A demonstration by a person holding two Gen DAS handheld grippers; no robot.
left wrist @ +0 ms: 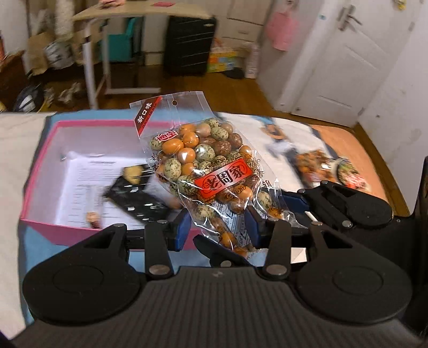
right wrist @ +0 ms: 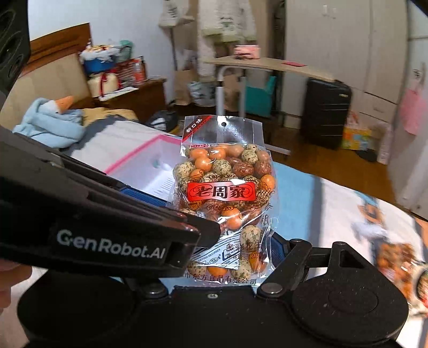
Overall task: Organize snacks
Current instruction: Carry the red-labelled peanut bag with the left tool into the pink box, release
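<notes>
A clear bag of coated peanuts (left wrist: 206, 160) with a red label is held upright above the bed. My left gripper (left wrist: 218, 227) is shut on its lower part. My right gripper (right wrist: 235, 254) is shut on the same bag (right wrist: 224, 182) from the other side; the right gripper's body also shows in the left wrist view (left wrist: 345, 203), and the left gripper's body crosses the right wrist view (right wrist: 107, 214). An open pink box (left wrist: 40, 160) lies to the left on the bed, holding a printed sheet and a dark snack pack (left wrist: 133, 195). Another snack bag (left wrist: 329, 168) lies on the bed to the right.
The bed has a blue and printed cover (right wrist: 334, 208). Beyond it stand a small desk (left wrist: 112, 13), a black suitcase (left wrist: 190, 45) and a white door (left wrist: 345, 53). A blue plush toy (right wrist: 50, 123) lies by the headboard.
</notes>
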